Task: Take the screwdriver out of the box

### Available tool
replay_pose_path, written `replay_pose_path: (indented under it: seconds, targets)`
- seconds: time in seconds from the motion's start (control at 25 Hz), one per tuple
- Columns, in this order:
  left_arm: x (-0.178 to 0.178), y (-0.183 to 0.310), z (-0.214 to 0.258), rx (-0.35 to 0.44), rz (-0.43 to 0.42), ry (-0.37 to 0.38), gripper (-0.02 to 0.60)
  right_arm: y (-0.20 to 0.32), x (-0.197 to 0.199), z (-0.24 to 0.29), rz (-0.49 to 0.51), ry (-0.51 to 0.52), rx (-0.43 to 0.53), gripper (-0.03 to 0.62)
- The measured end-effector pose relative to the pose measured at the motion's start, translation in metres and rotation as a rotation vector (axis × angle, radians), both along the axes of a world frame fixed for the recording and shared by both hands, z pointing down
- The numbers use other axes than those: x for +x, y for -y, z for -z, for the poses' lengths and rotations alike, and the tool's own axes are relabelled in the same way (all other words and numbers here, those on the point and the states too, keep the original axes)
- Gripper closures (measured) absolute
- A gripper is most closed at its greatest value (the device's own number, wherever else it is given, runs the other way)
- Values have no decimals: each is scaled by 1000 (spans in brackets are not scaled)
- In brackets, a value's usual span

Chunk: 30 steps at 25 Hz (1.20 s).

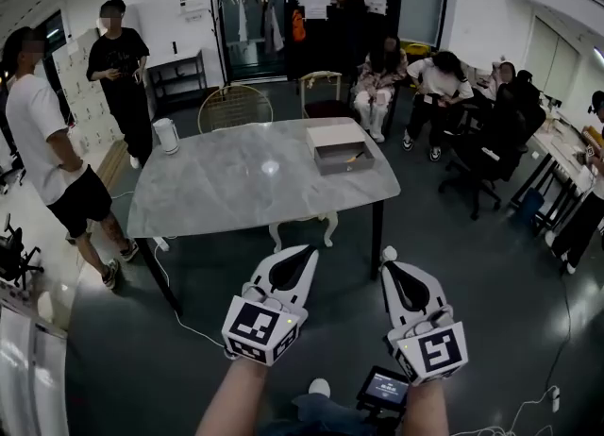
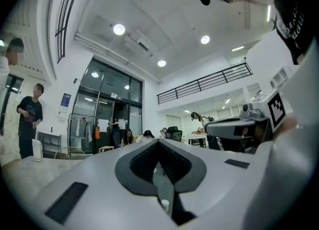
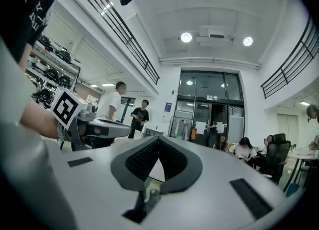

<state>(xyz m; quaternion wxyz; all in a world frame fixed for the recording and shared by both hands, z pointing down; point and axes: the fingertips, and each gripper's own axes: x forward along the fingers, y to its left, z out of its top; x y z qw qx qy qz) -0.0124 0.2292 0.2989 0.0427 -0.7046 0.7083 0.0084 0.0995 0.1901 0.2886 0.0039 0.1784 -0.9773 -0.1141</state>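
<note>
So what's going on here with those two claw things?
A person holds a gripper in each hand, the left gripper and the right gripper, both shut and empty, pointed toward a marble table. Near its far right corner sits an open box with a slim tool inside, probably the screwdriver to be taken out. The grippers are short of the table, so nothing has been touched yet. Other people stand and sit around the room.

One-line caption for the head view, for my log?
Left gripper and right gripper, both shut and empty, hover short of the table; the open box sits near its far right edge.
</note>
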Motion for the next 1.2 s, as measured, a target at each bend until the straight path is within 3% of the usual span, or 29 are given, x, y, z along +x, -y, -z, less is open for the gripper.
replay_pose_path:
  seconds: [0.8, 1.2]
  targets:
    - [-58, 124, -13, -34, -18, -9, 568, 122, -47, -18, -45, -8, -32, 569]
    - [-125, 231, -14, -27, -90, -14, 569, 220, -101, -21, -138, -10, -37, 568]
